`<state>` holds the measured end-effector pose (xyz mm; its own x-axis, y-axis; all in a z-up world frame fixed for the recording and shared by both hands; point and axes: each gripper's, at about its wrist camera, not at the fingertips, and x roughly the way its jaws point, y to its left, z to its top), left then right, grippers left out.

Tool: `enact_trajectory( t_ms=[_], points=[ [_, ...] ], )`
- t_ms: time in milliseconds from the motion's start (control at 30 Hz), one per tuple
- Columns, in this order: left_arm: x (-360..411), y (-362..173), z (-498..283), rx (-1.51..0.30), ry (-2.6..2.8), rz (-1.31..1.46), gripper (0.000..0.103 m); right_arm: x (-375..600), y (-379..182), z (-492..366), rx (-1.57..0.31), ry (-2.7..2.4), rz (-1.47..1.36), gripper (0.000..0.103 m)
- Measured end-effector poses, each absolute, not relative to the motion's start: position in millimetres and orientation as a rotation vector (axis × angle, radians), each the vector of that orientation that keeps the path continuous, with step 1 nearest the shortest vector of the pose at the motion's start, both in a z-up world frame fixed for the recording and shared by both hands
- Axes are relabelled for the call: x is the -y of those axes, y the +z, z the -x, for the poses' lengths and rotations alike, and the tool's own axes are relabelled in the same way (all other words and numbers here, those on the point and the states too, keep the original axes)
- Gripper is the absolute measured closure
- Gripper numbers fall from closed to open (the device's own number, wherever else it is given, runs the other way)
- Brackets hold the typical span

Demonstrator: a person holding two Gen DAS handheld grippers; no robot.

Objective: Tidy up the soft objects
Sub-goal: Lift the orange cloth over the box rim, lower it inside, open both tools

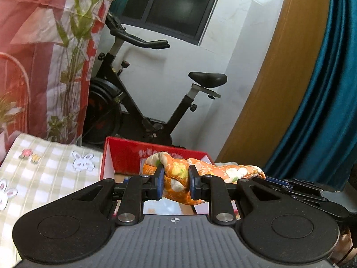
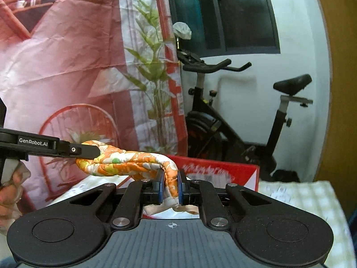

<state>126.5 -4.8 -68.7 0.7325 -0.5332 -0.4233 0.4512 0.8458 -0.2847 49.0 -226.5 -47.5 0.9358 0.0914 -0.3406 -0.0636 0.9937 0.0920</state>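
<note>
An orange floral quilted cloth [image 1: 176, 176] is stretched between my two grippers, above a red cardboard box [image 1: 125, 154]. My left gripper [image 1: 176, 182] is shut on one end of the cloth. In the right wrist view my right gripper [image 2: 170, 184] is shut on the other end of the same cloth [image 2: 127, 162], and the left gripper [image 2: 89, 151] reaches in from the left, clamped on the far end. The right gripper also shows at the right of the left wrist view [image 1: 290, 185].
A green-and-white checked tablecloth with rabbit prints [image 1: 44, 169] covers the table beside the red box [image 2: 223, 172]. A black exercise bike [image 1: 156, 102] stands behind by the white wall. A red printed curtain [image 2: 67, 67] hangs at the left, a teal curtain [image 1: 323, 111] at the right.
</note>
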Motion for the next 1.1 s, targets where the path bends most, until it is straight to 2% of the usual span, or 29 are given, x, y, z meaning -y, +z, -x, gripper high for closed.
enact_trajectory(
  t_ms=[200,533,733,900,1000,1100],
  points=[
    [26,-84,-178,-0.558,-0.534,0.118,0.08,243,-61,-110,-0.408,0.046,0.003,0.092],
    [49,-129,-247,-0.7,-0.475,0.06,0.08,257,-118,-193,-0.542,0.018,0.054,0.092],
    [50,-152,-257,-0.788,-0.465,0.034,0.079,257,-148,-199,-0.624,0.044,0.059,0.091],
    [49,-161,-249,-0.837,-0.477,0.006,0.077,256,-152,-189,-0.652,0.041,0.03,0.084],
    [45,-157,-241,-0.836,-0.472,-0.006,0.071,252,-151,-180,-0.665,0.043,0.037,0.081],
    [42,-149,-233,-0.824,-0.468,-0.033,0.06,249,-148,-169,-0.671,0.054,0.04,0.077]
  ],
)
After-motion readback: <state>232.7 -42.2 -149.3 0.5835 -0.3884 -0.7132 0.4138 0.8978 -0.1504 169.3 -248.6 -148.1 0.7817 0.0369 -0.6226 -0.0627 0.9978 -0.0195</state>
